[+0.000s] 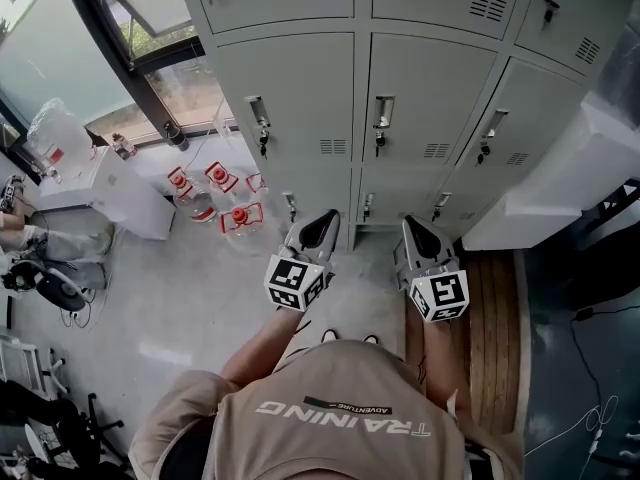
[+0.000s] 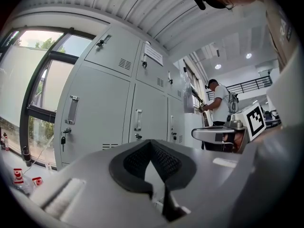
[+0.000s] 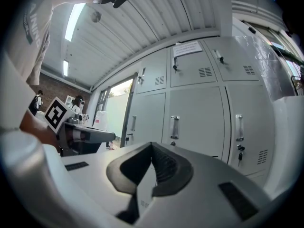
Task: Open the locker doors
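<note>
**Lockers all closed, both grippers clenched and empty**

The lockers [image 1: 300,88] are pale grey metal. They stand at the far side, straight ahead of the person, with a window [image 1: 150,78] to their left. Every door in view is closed.

The head view shows three columns and three rows, nine doors [image 1: 425,93] in all, with the top and bottom rows only partly seen. Each middle-row door has one upright chrome handle [image 1: 384,111], one lock with a key [image 1: 380,145] hanging from it, and one slotted vent [image 1: 436,150] at its lower right. That makes three handles, three keys and three vents across that row.

The left gripper [image 1: 325,218] and right gripper [image 1: 413,226] are held side by side, pointing at the lockers and clear of every door. Each has its jaws pressed together with nothing between them.

On the floor at the left stand clear jugs [image 1: 225,203] with red caps, at least three.
</note>
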Demonstrator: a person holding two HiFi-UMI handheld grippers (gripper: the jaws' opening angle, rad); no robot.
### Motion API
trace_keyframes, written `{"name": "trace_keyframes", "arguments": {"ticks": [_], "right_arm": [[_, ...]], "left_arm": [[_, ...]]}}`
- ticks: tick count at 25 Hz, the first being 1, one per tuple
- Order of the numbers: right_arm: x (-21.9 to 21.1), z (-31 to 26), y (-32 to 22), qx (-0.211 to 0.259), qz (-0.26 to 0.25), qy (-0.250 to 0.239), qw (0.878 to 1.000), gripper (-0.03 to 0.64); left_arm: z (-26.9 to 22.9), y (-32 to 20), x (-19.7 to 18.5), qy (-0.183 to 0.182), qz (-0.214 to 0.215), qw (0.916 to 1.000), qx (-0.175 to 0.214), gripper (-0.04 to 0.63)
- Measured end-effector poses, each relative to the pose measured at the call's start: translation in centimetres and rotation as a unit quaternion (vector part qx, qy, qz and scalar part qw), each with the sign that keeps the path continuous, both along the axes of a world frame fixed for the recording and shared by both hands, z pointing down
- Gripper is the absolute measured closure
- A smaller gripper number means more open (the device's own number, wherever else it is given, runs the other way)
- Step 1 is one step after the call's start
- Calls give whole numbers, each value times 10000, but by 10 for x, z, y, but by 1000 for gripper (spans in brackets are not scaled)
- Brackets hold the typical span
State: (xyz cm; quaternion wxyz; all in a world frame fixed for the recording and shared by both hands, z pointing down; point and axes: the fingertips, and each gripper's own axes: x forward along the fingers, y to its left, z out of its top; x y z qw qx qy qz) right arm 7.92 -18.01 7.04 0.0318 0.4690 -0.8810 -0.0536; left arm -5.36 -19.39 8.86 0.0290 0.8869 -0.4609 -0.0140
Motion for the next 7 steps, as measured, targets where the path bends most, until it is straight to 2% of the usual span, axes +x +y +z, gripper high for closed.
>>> {"name": "trace_keyframes", "arguments": {"ticks": [7], "right_arm": [[2, -9, -3, 179, -12, 55, 9998, 607]], "left_arm": [[-7, 3, 4, -10, 76, 9999, 96, 589]]}}
